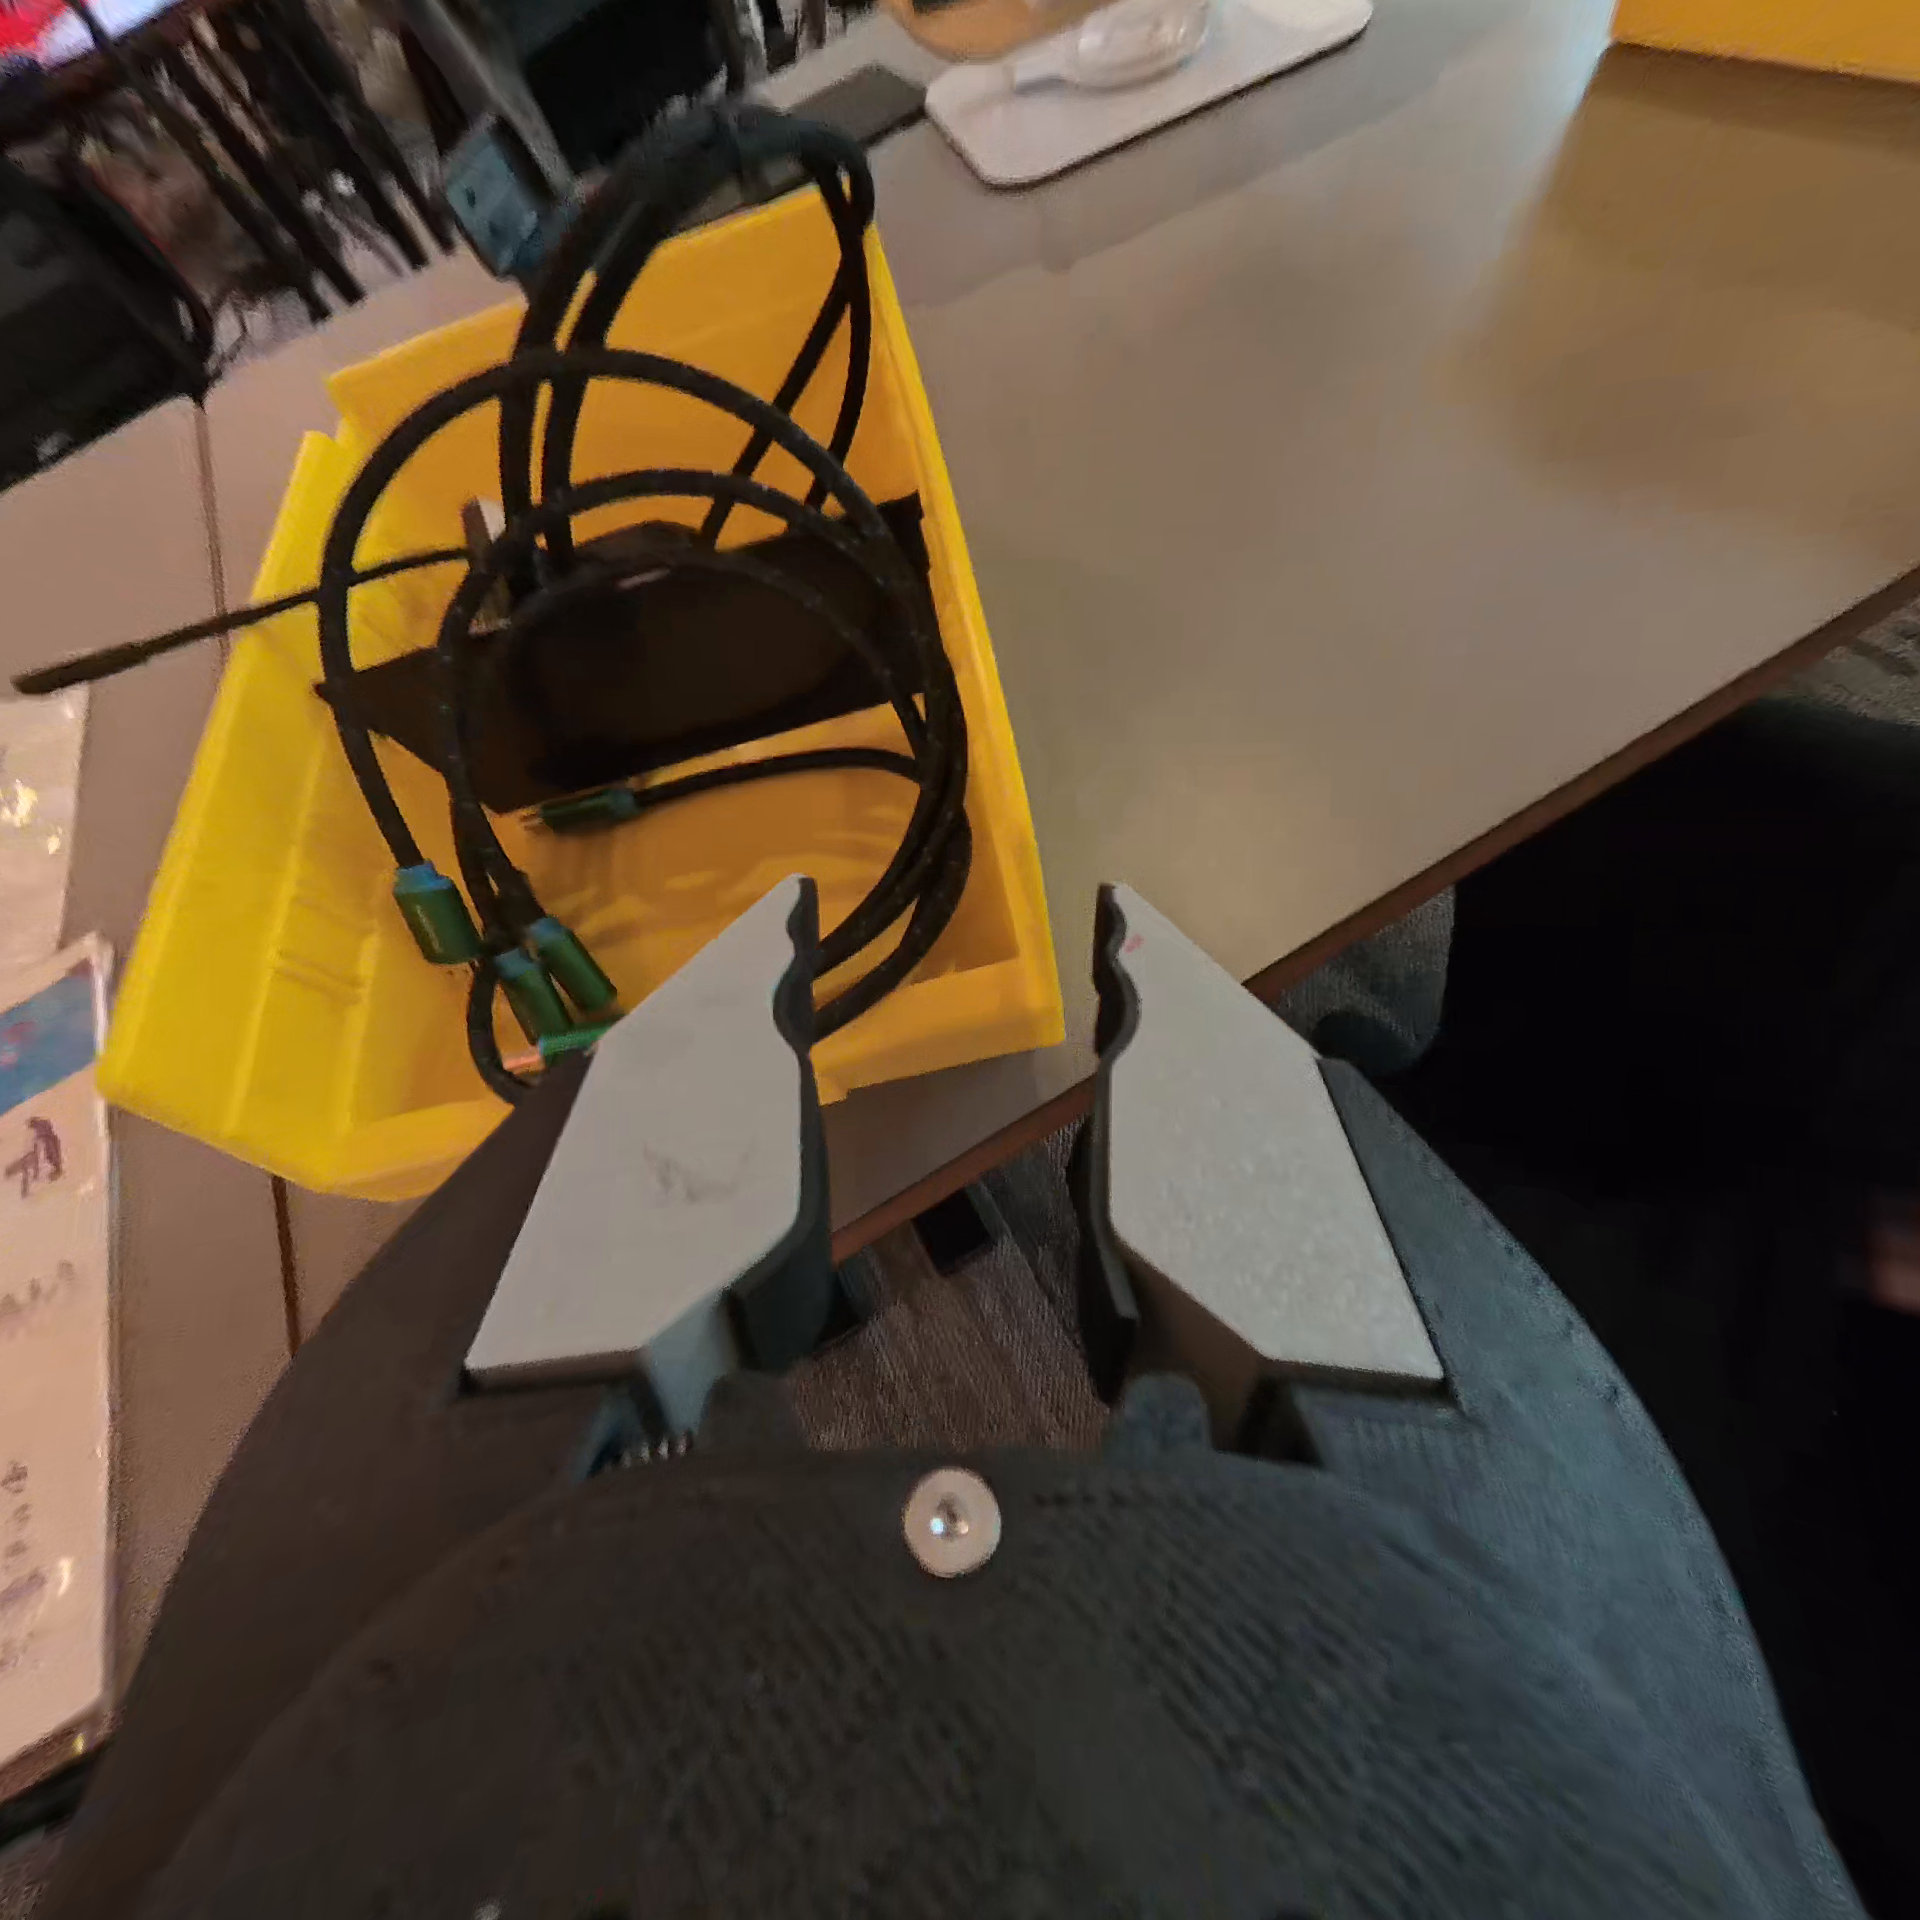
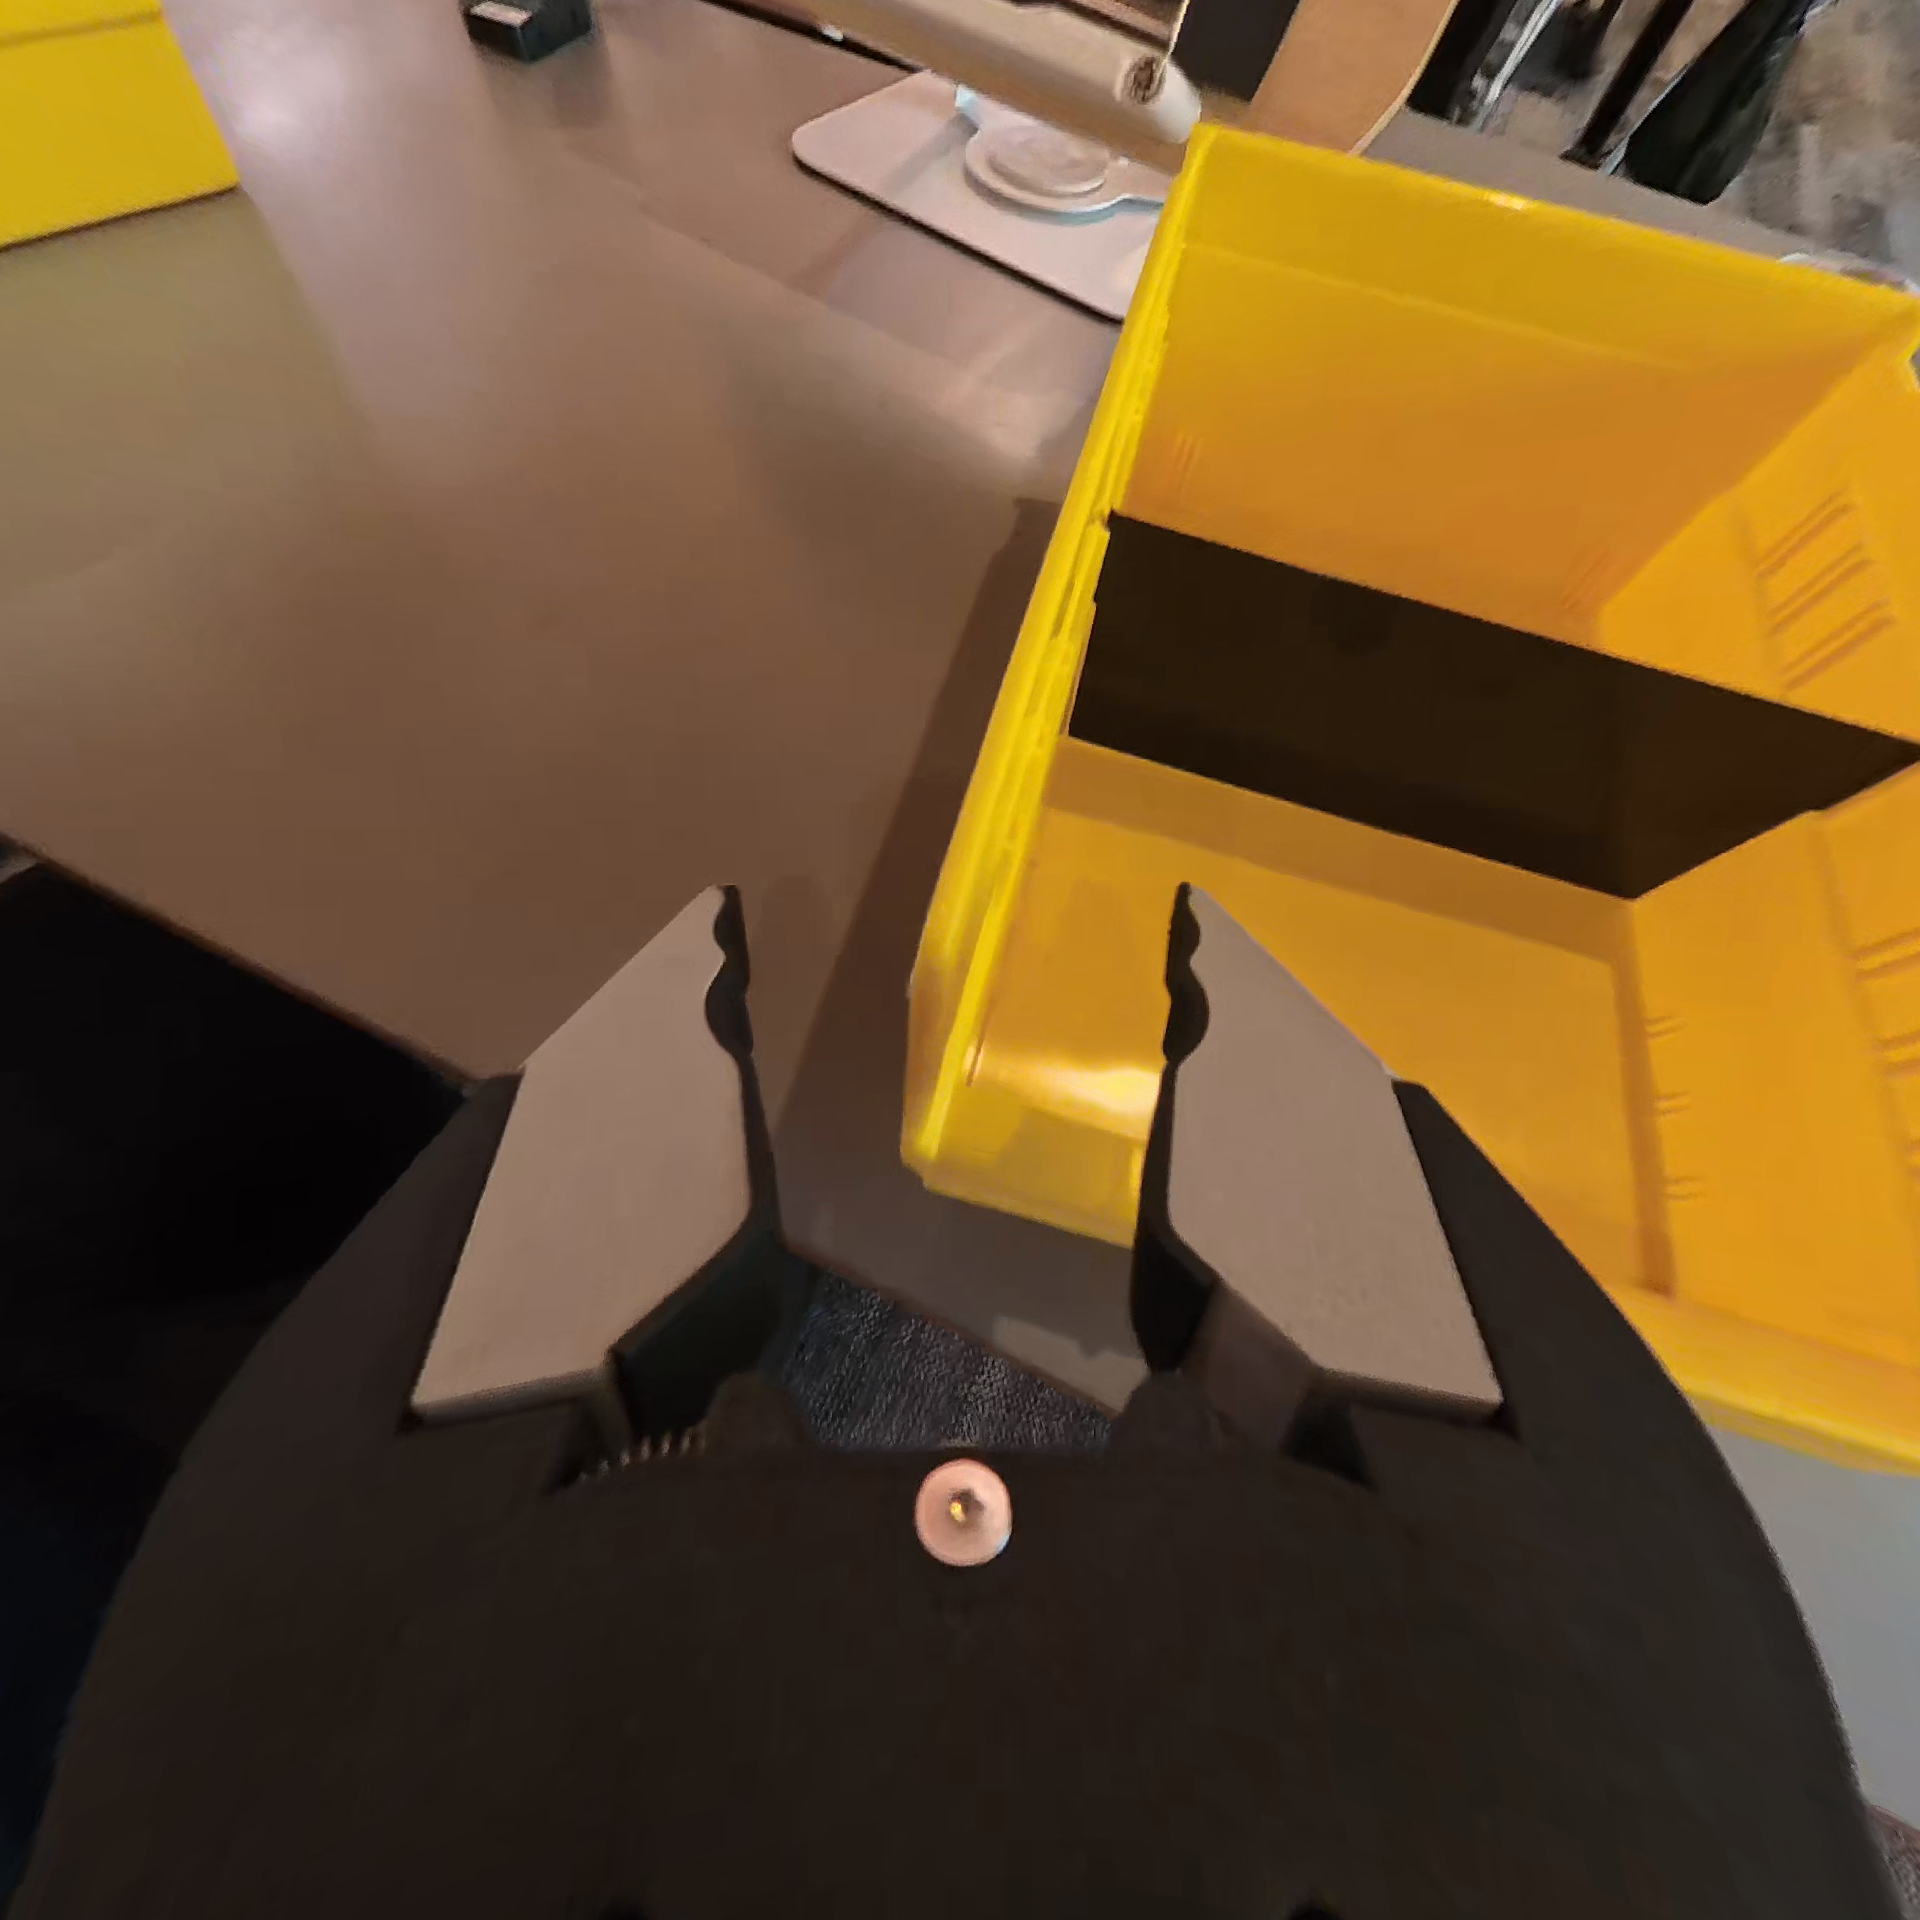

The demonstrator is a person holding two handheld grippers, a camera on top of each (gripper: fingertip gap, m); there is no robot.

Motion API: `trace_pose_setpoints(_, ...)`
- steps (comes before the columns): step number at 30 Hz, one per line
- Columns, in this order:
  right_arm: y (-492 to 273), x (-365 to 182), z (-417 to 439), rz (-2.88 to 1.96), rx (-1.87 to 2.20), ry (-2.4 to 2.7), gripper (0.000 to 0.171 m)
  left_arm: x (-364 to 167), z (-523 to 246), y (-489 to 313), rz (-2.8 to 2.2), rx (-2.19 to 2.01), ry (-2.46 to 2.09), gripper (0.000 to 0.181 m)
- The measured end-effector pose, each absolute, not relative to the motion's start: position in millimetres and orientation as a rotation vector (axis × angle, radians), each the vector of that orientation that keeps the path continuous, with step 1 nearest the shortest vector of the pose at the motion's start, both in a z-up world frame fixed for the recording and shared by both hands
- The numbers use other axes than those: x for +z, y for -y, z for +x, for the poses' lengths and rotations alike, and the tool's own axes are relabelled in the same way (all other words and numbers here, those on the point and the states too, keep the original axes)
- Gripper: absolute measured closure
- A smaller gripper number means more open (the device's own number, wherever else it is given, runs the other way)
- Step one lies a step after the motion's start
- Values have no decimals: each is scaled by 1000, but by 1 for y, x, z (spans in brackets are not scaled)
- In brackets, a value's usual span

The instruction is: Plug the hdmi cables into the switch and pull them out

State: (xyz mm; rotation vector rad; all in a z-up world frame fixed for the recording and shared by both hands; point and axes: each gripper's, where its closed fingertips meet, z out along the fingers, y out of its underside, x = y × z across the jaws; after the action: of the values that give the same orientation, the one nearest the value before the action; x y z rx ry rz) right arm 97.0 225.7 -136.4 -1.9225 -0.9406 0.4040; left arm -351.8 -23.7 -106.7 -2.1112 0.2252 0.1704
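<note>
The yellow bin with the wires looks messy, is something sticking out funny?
Yes. In the yellow bin the black cables lie in a tangled heap, looping up above its rim, and one loop droops over the near wall. A thin black strap pokes out sideways.

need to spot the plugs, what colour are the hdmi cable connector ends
Green metallic shells on black braided cables, clearest in the left wrist view.

Switch (image 1: 665, 665) half hidden under coiled hdmi cables (image 1: 914, 727); yellow bin (image 2: 1039, 831) cut off at right edge.
</note>
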Motion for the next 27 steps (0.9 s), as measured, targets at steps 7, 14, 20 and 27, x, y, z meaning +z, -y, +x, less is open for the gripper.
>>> trace_pose_setpoints(7,-227,-147,69,-1931,485,1000,108,-153,-346,-23,-2184,206,-196,159)
trace_pose_setpoints(14,-217,-144,40,-1945,516,988,141,-124,-356,-26,-2098,367,-167,178)
trace_pose_setpoints(20,-192,-144,-19,-1915,524,1051,145,-114,-356,-19,-2094,329,-143,178)
trace_pose_setpoints(27,-208,-144,-12,-1889,364,989,167,-126,-350,-25,-2126,294,-140,177)
